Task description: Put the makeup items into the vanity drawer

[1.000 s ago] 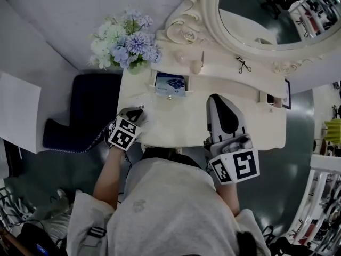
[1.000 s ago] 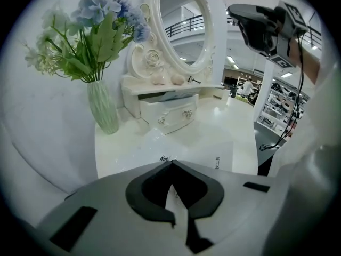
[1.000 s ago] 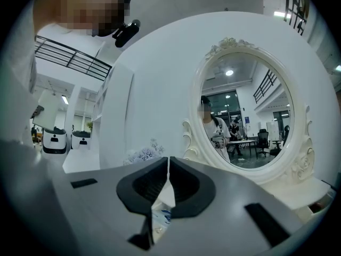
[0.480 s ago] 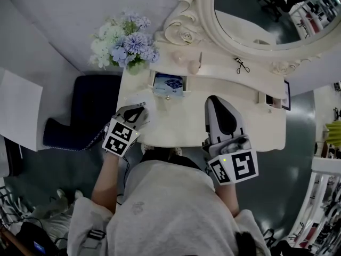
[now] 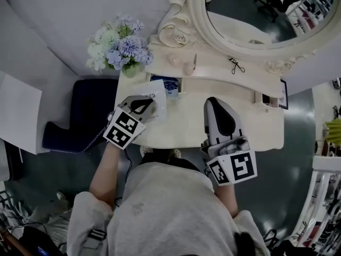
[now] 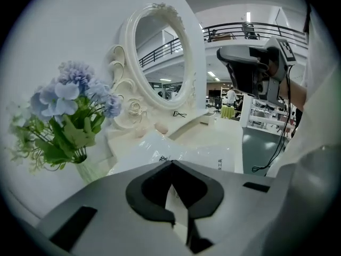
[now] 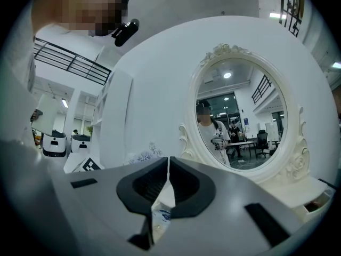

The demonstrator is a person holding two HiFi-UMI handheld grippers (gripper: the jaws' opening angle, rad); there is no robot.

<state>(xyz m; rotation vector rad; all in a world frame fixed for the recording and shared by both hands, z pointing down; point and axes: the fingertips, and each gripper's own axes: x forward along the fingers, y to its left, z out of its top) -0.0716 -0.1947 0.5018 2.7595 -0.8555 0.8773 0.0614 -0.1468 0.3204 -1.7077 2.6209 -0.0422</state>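
Head view: left gripper clamped on flat white packet, raised over tabletop just left of open drawer; packet edge overlaps drawer's left side. Right gripper right of drawer, jaws together, empty. Risk: limp packet snags on drawer front, or slides out of thin edge pinch.

Left gripper view: pinch on packet edge plain; drawer hidden behind packet.

Right gripper view: jaws meet on nothing; mirror ahead, beyond drawer.

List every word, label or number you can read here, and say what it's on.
White packet: two small dark prints, too blurred to read.
Blue box: print too small to read.
Marker cubes: square patterns only, no letters.
Nothing is legible.
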